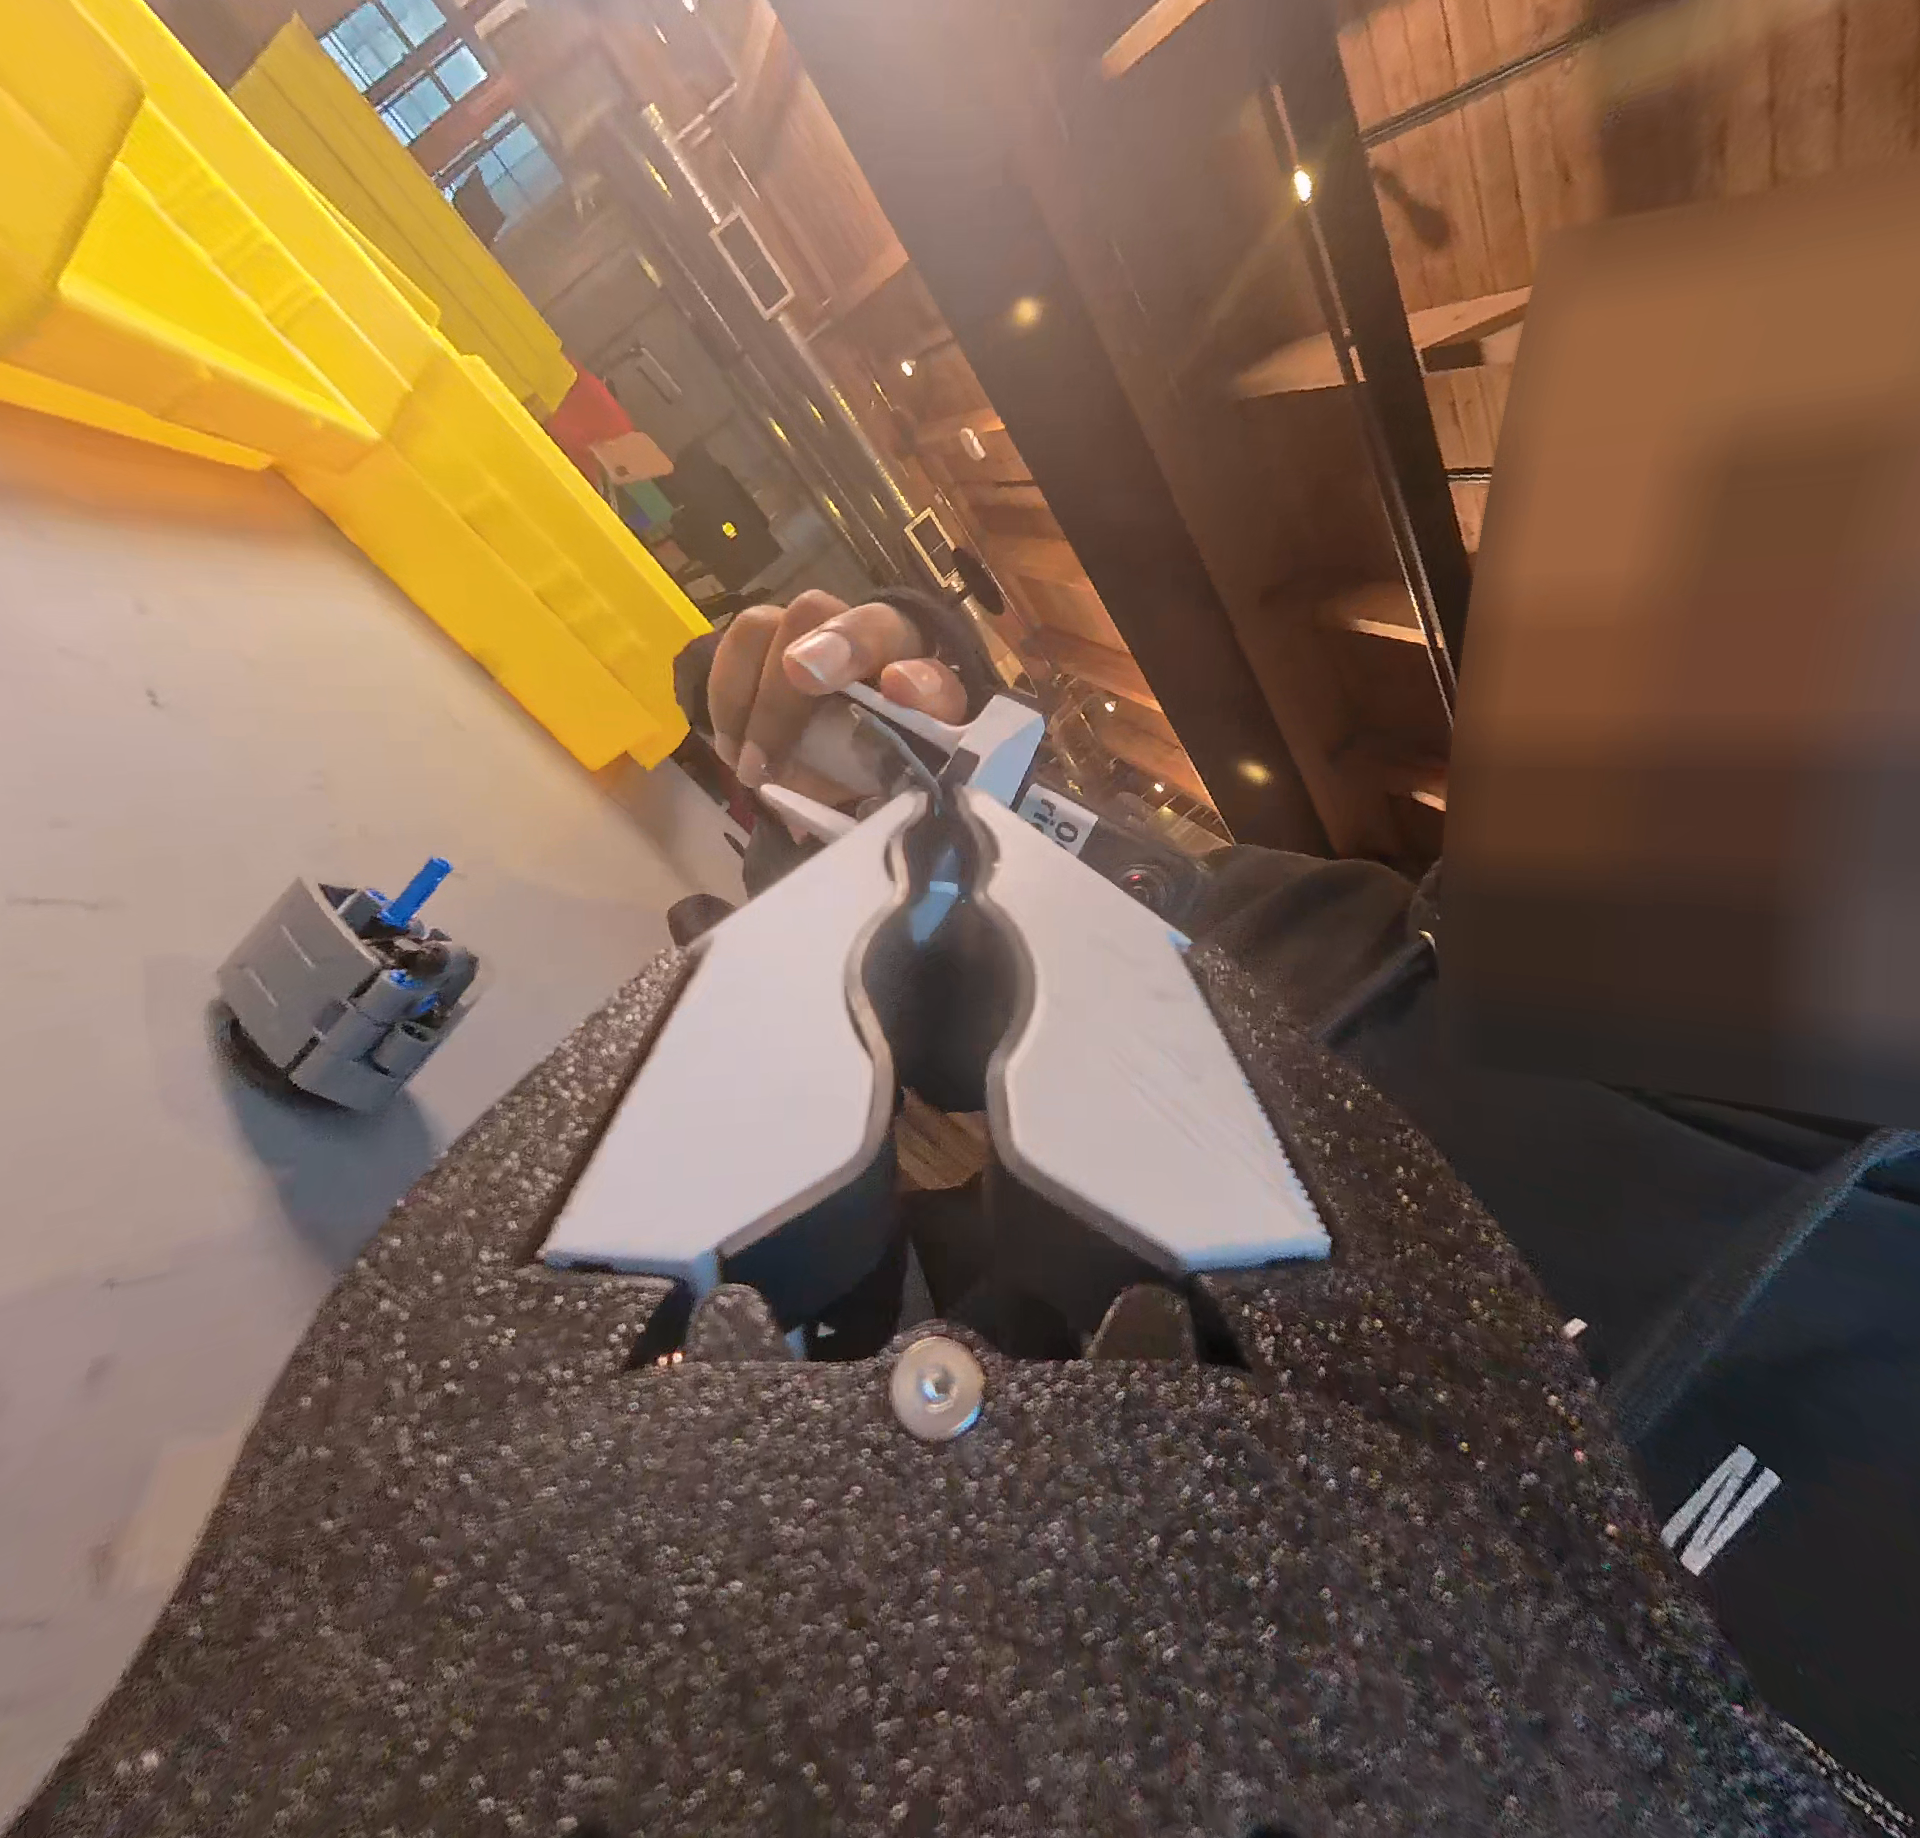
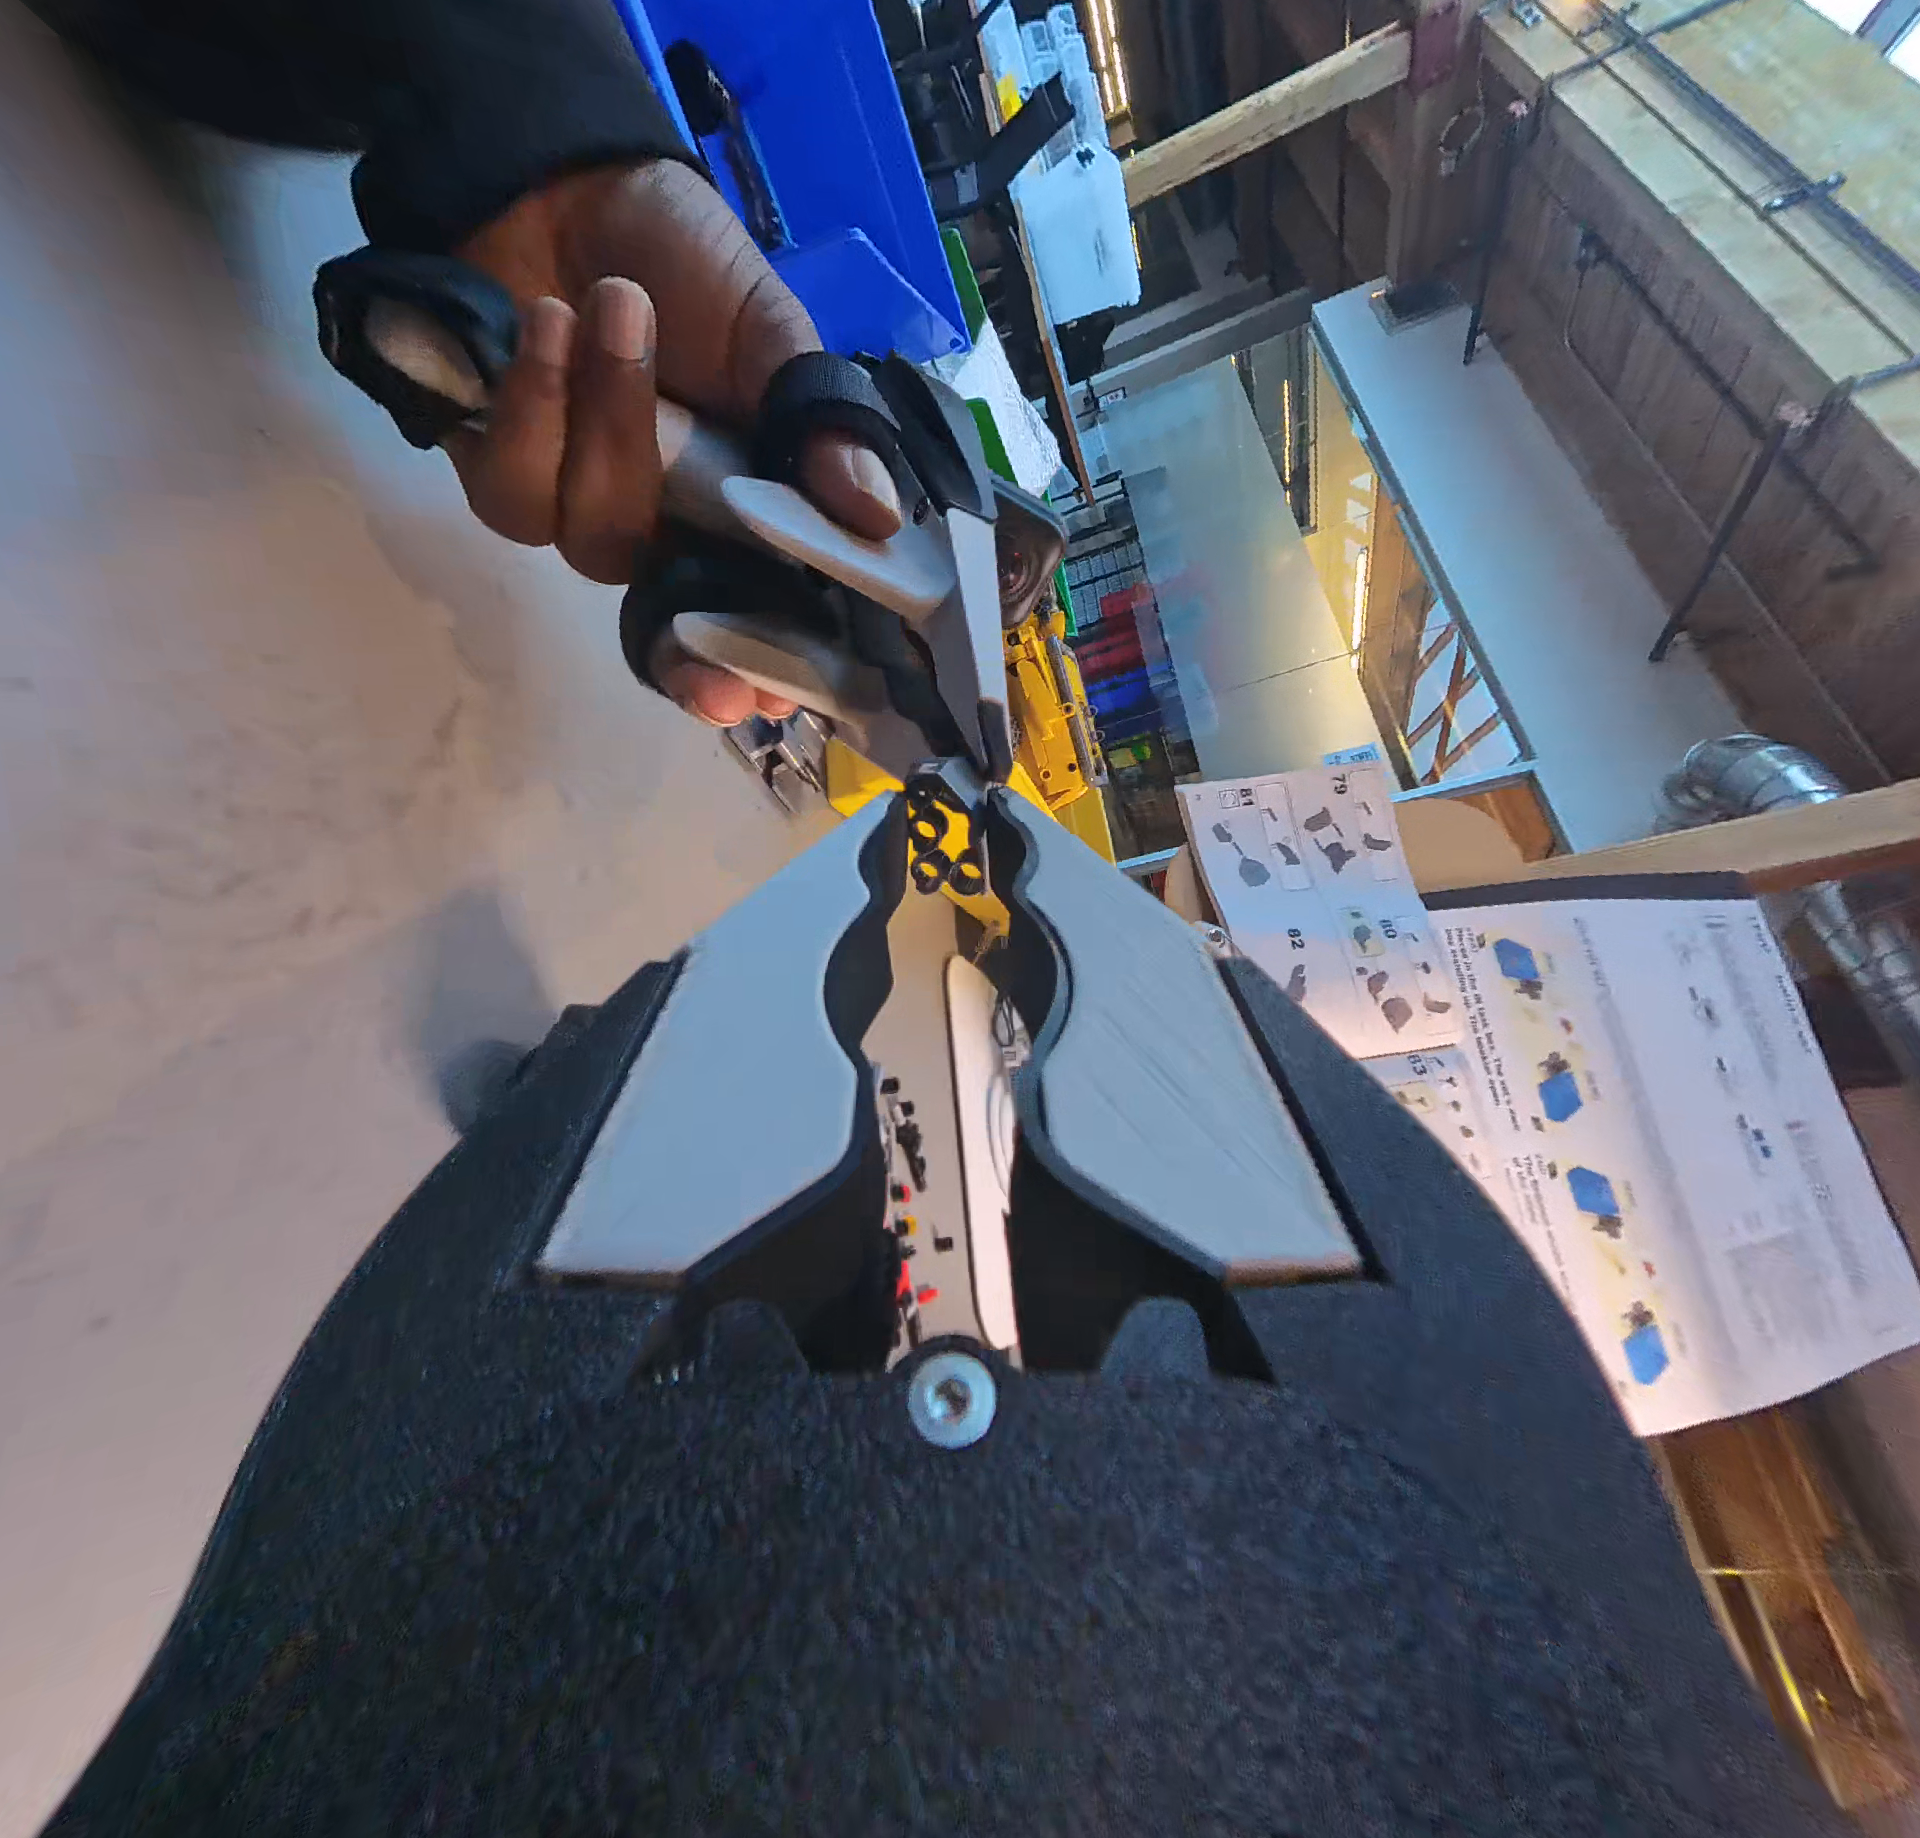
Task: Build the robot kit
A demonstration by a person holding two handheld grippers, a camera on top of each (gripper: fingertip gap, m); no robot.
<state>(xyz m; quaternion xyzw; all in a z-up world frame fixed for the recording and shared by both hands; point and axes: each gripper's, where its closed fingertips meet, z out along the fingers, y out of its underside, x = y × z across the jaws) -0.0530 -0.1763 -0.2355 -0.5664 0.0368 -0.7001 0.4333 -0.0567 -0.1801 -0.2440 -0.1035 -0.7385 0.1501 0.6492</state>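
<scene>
My left gripper (image 1: 940, 814) and my right gripper (image 2: 943, 806) meet tip to tip above the table. The right gripper is shut on a short black beam with round holes (image 2: 940, 853). The left gripper shows beyond it in the right wrist view (image 2: 982, 739), held by a hand, its tips pinched on a small grey piece (image 2: 935, 778) that touches the beam's end. In the left wrist view the fingers are nearly together on a small dark part. The right gripper (image 1: 987, 749) and a hand sit just past them.
A grey brick assembly with a blue pin (image 1: 332, 999) lies on the pale table (image 1: 156, 749), left of my left gripper. Yellow bins (image 1: 312, 334) stand behind it. A yellow brick model (image 2: 1049, 708), blue bins (image 2: 790, 126) and instruction sheets (image 2: 1330, 905) lie beyond the right gripper. Only a small space, under 4 cm, lies between the two pairs of fingers.
</scene>
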